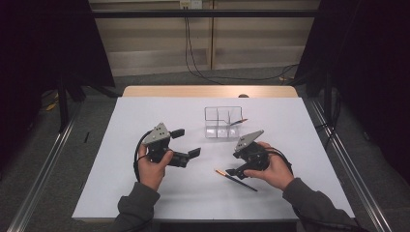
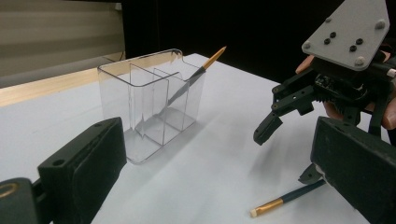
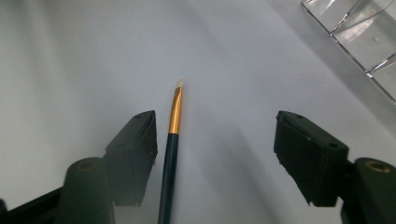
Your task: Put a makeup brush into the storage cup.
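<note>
While unlabelled, the brush (image 3: 171,140) lies between the right tongs (image 3: 215,154).

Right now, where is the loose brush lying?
The loose brush lies flat on the white table, under the right tongs, nearer the person than the clear organizer.

Lighting: dim room, dark curtains at both sides of the high view; the white rectangular table top (image 1: 145,193) is the brightest surface, evenly lit from above.

Shadows: soft and faint. A pale grey shadow falls beside the dark-handled, gold-ferruled brush (image 3: 170,144) lying between the jaws in the right gripper view.

Glare: light glints along the rims of the clear plastic divided holder (image 2: 140,93), beyond the jaws in the left gripper view.

Focus: near black jaws soft-edged in both gripper views. High view slightly grainy, low in detail.
</note>
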{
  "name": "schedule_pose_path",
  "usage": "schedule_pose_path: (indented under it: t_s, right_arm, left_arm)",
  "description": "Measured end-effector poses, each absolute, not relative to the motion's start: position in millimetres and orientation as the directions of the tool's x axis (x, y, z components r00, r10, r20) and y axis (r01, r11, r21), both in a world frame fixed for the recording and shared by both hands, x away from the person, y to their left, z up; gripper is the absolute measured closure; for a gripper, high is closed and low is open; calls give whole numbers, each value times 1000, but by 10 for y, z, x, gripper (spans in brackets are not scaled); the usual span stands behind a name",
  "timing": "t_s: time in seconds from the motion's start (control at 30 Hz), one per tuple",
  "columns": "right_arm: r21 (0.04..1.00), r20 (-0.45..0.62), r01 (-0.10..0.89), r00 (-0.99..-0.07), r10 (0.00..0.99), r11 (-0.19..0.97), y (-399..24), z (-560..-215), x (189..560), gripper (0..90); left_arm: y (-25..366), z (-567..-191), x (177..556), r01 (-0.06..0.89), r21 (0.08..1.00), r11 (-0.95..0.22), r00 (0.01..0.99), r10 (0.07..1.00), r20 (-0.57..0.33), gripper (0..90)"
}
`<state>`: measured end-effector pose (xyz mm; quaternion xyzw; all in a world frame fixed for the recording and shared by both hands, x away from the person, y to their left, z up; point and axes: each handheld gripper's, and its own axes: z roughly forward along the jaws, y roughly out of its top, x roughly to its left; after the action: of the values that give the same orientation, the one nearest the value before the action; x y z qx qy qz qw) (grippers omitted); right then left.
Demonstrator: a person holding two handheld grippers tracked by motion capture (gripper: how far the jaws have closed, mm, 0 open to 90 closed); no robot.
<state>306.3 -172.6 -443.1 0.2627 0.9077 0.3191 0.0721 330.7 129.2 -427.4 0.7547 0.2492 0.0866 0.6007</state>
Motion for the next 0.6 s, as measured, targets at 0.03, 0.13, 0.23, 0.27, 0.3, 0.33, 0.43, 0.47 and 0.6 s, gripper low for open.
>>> schedule_pose_path:
  t_s: [0.03, 0.13, 0.23, 0.27, 0.3, 0.33, 0.43, 0.47, 0.6]
  right_arm:
    - [619, 44, 425, -858, 511, 660, -1725, -4431, 3066, 344]
    - [609, 42, 427, -859, 511, 668, -1711, -4433, 3060, 350]
    - [601, 55, 427, -866, 498, 676, -1696, -4446, 3054, 361]
    - [600, 56, 427, -866, 496, 677, -1692, -4449, 3052, 368]
    - [593, 53, 430, -865, 499, 681, -1688, -4449, 3048, 375]
    - [592, 51, 425, -868, 494, 685, -1687, -4454, 3048, 381]
    - [579, 58, 435, -866, 497, 690, -1675, -4465, 3041, 398]
    - [576, 62, 436, -867, 495, 692, -1673, -4467, 3041, 410]
    - [559, 54, 431, -871, 488, 708, -1663, -4470, 3036, 479]
  left_arm:
    - [1286, -4276, 3304, 275, 950, -150, 860, 481, -173, 32]
    - [1288, -4275, 3309, 271, 950, -156, 861, 480, -167, 32]
    - [1299, -4270, 3312, 270, 948, -167, 865, 475, -162, 32]
    - [1291, -4274, 3308, 278, 948, -154, 861, 478, -174, 32]
    - [1287, -4279, 3308, 276, 950, -149, 859, 481, -174, 32]
    - [1288, -4281, 3309, 275, 950, -151, 859, 482, -172, 32]
    - [1286, -4288, 3316, 274, 950, -150, 866, 469, -176, 32]
    - [1285, -4288, 3315, 275, 949, -151, 864, 472, -175, 32]
    - [1287, -4292, 3317, 277, 949, -152, 864, 473, -176, 32]
